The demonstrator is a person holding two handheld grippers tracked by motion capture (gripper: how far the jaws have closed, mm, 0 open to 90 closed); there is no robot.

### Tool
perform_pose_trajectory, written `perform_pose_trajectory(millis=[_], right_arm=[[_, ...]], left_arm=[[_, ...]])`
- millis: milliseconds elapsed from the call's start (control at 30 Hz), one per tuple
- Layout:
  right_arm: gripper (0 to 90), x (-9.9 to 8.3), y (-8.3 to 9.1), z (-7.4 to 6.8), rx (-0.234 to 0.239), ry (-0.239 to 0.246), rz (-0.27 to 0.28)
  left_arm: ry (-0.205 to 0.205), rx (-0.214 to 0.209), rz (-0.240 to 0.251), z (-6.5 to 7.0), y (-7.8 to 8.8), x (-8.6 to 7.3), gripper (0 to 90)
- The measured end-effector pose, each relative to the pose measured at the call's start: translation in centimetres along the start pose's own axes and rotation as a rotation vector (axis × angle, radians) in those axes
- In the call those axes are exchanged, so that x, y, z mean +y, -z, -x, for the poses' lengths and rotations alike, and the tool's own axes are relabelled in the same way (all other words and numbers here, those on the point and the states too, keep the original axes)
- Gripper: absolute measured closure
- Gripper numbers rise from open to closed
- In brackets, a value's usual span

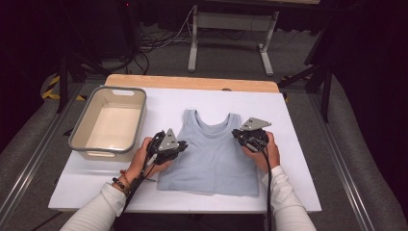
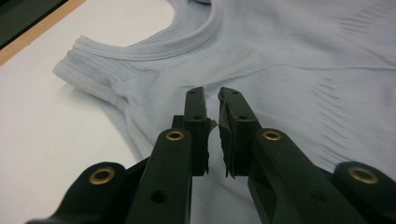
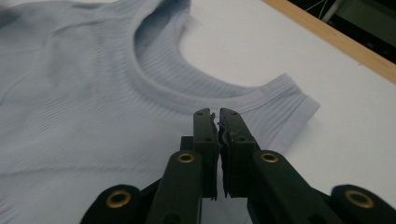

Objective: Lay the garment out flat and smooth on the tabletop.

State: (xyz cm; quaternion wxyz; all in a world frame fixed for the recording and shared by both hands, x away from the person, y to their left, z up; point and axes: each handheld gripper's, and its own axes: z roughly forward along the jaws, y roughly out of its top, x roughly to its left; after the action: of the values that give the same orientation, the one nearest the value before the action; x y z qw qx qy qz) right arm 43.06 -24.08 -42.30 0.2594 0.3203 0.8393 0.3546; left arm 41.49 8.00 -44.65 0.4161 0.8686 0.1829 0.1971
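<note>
On white table (image 1: 298, 144), unlabelled tank top (image 1: 211, 154)

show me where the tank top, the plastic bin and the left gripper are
tank top (image 1: 211, 159), high view, middle of its front panel
plastic bin (image 1: 109, 148), high view, near rim
left gripper (image 2: 211, 100), left gripper view, midway between its fingertips

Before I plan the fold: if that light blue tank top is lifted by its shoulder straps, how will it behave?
The tank top will probably drape limply: it is thin ribbed knit lying flat with soft wrinkles. It looks light, so a small pinch should carry it. Pushed across the white table, it would likely bunch rather than slide whole.
</note>
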Motion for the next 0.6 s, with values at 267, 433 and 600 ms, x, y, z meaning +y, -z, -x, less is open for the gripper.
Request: perform_pose_trajectory(millis=[267, 433, 600], right_arm=[[85.4, -2.9, -0.2, -2.0, 0.024, 0.012, -0.055], [86.4, -3.7, -0.5, -1.9, 0.037, -0.033, -0.036], [82.9, -3.7, -0.3, -2.2, 0.008, -0.002, -0.028]], left_arm=[[0.030, 0.024, -0.071, -1.1, -2.5, -0.9, 83.9], [0.078, -0.009, -0.080, -1.7, -2.7, -1.3, 85.2], [0.076, 0.007, -0.079, -1.6, -2.3, -1.2, 84.1]])
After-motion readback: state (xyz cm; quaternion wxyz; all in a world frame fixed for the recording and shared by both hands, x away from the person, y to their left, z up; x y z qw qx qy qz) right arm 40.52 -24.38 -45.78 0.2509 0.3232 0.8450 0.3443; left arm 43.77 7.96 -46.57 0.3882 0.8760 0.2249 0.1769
